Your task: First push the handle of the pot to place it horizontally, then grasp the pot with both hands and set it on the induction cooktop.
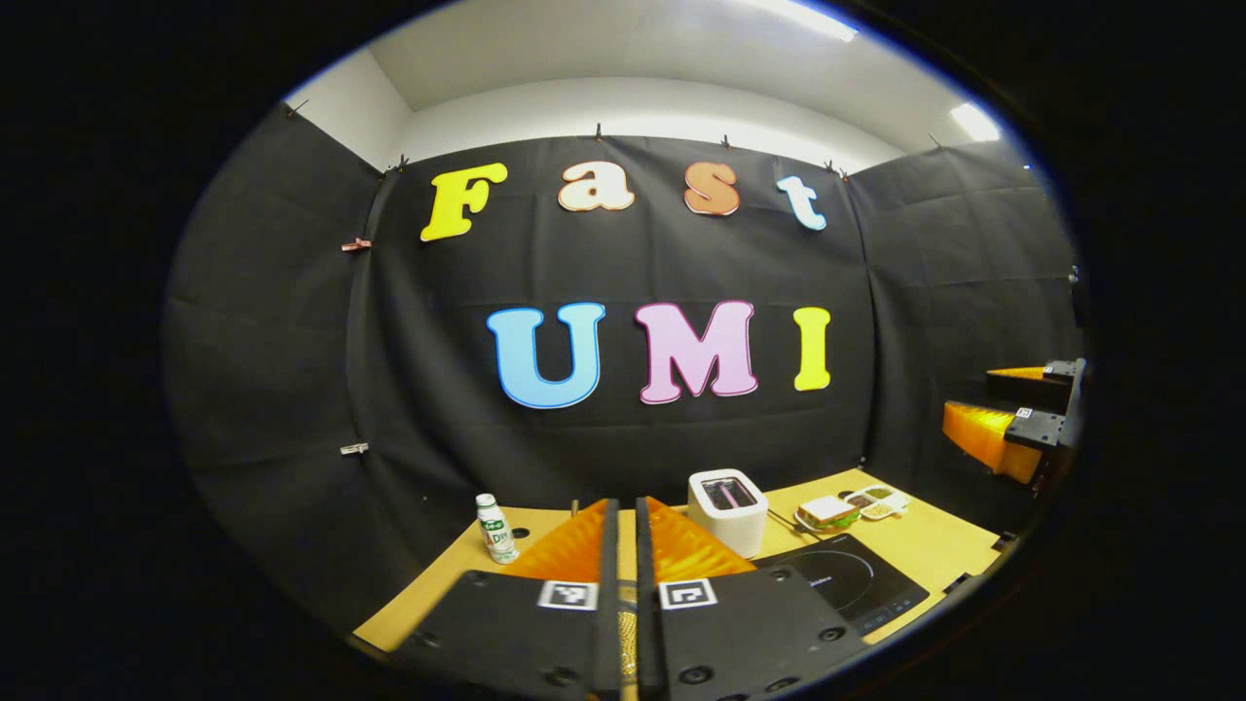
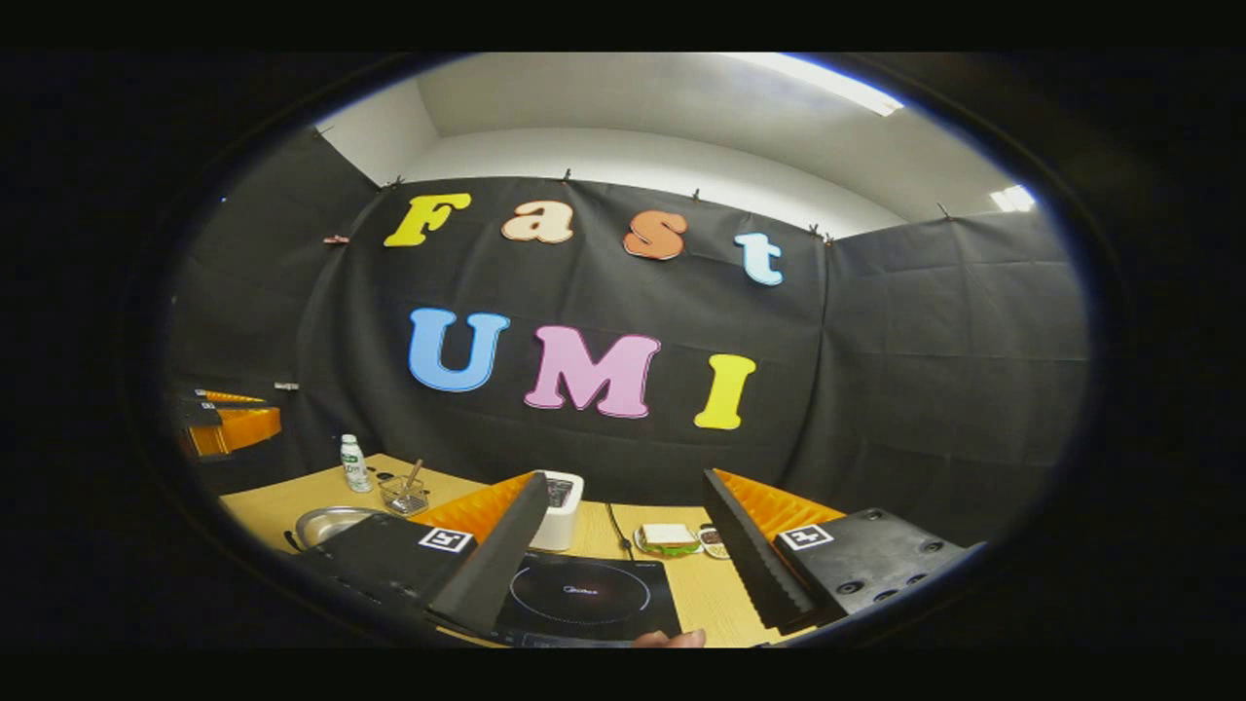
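Observation:
A silvery metal pot [image 2: 326, 524] sits on the wooden table at the left of the right gripper view, its near side hidden behind my right gripper's body. The black induction cooktop [image 2: 584, 594] lies flat just beyond my right gripper [image 2: 623, 482], which is open wide with nothing between its fingers. In the left gripper view the cooktop [image 1: 847, 579] lies low to the right. My left gripper [image 1: 623, 506] is held above the table with its fingers close together on nothing. Both grippers are well apart from the pot.
A white toaster [image 1: 728, 508] stands behind the cooktop, with a sandwich plate [image 1: 827, 511] and a snack tray [image 1: 876, 501] to its right. A small bottle [image 2: 353, 463] and a glass bowl [image 2: 404, 495] stand behind the pot. A fingertip [image 2: 672, 638] shows at the table's near edge.

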A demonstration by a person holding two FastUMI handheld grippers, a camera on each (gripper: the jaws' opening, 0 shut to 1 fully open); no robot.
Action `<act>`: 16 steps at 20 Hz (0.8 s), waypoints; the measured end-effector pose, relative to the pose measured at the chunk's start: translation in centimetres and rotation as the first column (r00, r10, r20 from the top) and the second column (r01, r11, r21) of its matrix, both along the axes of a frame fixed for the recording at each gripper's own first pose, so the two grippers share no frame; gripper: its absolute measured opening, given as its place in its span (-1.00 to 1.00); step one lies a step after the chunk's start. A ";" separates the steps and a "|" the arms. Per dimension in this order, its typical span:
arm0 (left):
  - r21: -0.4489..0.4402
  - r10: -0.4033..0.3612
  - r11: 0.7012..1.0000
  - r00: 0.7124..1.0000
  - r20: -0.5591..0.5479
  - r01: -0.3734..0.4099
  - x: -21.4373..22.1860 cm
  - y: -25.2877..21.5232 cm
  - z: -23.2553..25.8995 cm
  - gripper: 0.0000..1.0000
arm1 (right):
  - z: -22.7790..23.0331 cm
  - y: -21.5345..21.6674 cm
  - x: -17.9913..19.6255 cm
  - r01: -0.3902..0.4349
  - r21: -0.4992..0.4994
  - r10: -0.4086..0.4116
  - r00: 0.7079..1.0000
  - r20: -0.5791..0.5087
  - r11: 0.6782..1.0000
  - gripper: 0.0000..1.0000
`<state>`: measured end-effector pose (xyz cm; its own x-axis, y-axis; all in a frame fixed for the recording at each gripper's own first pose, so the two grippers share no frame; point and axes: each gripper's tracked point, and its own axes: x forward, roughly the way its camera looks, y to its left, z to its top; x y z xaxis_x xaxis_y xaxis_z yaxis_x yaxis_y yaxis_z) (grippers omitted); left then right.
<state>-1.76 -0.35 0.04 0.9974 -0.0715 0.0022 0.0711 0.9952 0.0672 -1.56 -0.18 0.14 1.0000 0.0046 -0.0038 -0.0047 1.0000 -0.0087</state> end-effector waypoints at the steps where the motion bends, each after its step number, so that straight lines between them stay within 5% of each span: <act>1: -0.004 0.003 1.000 1.000 -0.011 -0.004 -0.1 0.1 -0.1 -0.87 | 0.0 0.0 -0.1 -0.002 -0.002 0.002 1.000 -0.001 1.000 0.96; 9: -0.005 -0.061 0.998 0.972 -0.225 0.062 -0.6 0.1 -6.3 -0.89 | -0.9 0.3 -0.1 -0.013 -0.009 0.012 1.000 -0.012 1.000 0.96; 11: -0.012 -0.114 0.993 0.940 -0.321 0.116 -1.2 -0.2 -9.2 -0.89 | -1.1 0.4 -0.2 -0.016 -0.010 0.016 1.000 -0.019 1.000 0.96; 16: -0.115 -0.246 0.969 0.805 -0.539 0.220 -3.7 -0.6 -16.0 -0.90 | -1.6 0.6 -0.2 -0.020 -0.022 0.019 0.999 -0.027 1.000 0.96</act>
